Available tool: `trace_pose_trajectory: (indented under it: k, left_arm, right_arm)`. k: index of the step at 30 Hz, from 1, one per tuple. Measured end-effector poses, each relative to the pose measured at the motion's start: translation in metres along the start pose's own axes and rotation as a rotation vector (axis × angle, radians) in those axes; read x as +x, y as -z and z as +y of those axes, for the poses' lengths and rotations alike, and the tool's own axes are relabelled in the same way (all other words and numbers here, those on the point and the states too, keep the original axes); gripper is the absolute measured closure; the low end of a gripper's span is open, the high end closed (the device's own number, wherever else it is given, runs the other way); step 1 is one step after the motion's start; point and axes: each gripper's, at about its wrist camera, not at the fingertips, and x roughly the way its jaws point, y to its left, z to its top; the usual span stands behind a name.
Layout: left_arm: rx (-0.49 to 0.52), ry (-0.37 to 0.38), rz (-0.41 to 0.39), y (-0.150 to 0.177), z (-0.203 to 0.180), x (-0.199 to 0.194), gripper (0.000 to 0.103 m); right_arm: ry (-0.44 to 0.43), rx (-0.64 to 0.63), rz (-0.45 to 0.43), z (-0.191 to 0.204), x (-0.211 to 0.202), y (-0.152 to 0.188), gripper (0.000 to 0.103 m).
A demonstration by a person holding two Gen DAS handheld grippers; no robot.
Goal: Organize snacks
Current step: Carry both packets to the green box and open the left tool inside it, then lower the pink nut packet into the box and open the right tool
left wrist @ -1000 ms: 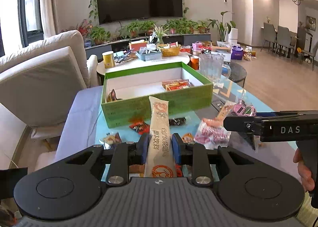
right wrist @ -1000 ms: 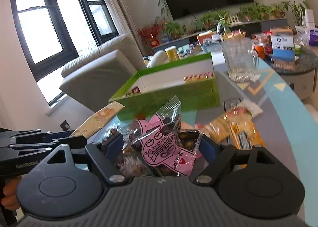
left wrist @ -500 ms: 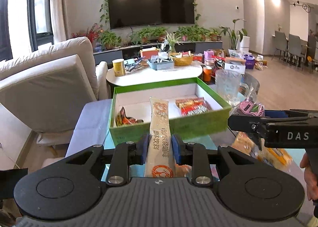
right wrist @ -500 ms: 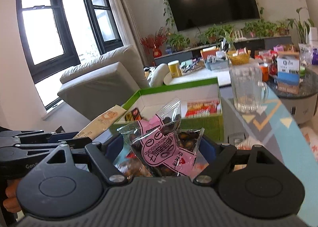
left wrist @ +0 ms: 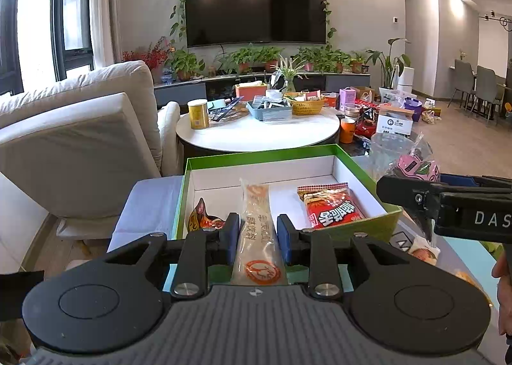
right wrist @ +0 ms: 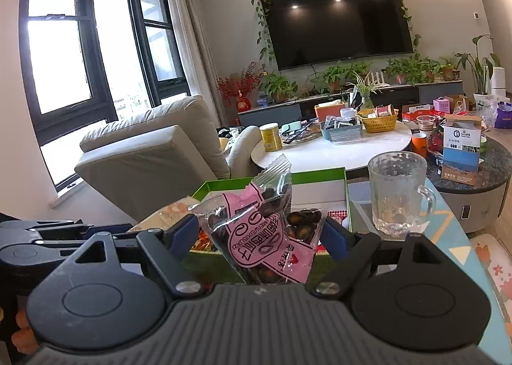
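My left gripper (left wrist: 258,230) is shut on a long pale snack stick packet (left wrist: 256,221) whose far end reaches over the open green box (left wrist: 262,154). Inside the box lie a red packet (left wrist: 332,208) on the right and a small orange packet (left wrist: 200,219) on the left. My right gripper (right wrist: 260,235) is shut on a clear bag with a pink label (right wrist: 259,230) holding dark seeds, raised in front of the green box (right wrist: 313,176). In the left wrist view the right gripper (left wrist: 425,195) hangs at the box's right edge with the pink bag (left wrist: 416,166) above it.
A glass mug (right wrist: 396,195) stands right of the box. Loose snacks (left wrist: 422,251) lie on the patterned table below the right gripper. Behind are a round white table (left wrist: 256,131) with baskets and a yellow can, a beige sofa (left wrist: 73,141) at left, and a dark side table (right wrist: 473,170).
Both grippers have moved forward toward the green box, each still gripping its packet. The box's inside now shows fully, and the loose snacks on the table have dropped out of sight below.
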Motion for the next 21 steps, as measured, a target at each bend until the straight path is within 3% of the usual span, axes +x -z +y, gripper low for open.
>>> trace_pose_trajectory:
  k: [5, 7, 13, 21]
  left_arm:
    - [-0.005, -0.01, 0.008, -0.007, 0.002, 0.018, 0.08]
    - [0.002, -0.021, 0.001, -0.01, 0.002, 0.024, 0.091]
    - [0.0, -0.021, -0.013, -0.023, 0.003, 0.042, 0.091]
    - [-0.001, -0.034, 0.03, -0.02, 0.005, 0.063, 0.091]
  right_arm:
    - [0.009, 0.012, 0.009, -0.004, 0.016, -0.005, 0.042]
    - [0.01, 0.015, 0.014, -0.006, 0.022, -0.007, 0.042]
    - [0.014, 0.01, 0.023, -0.008, 0.038, -0.012, 0.042]
    - [0.018, 0.008, 0.052, -0.011, 0.054, -0.01, 0.042]
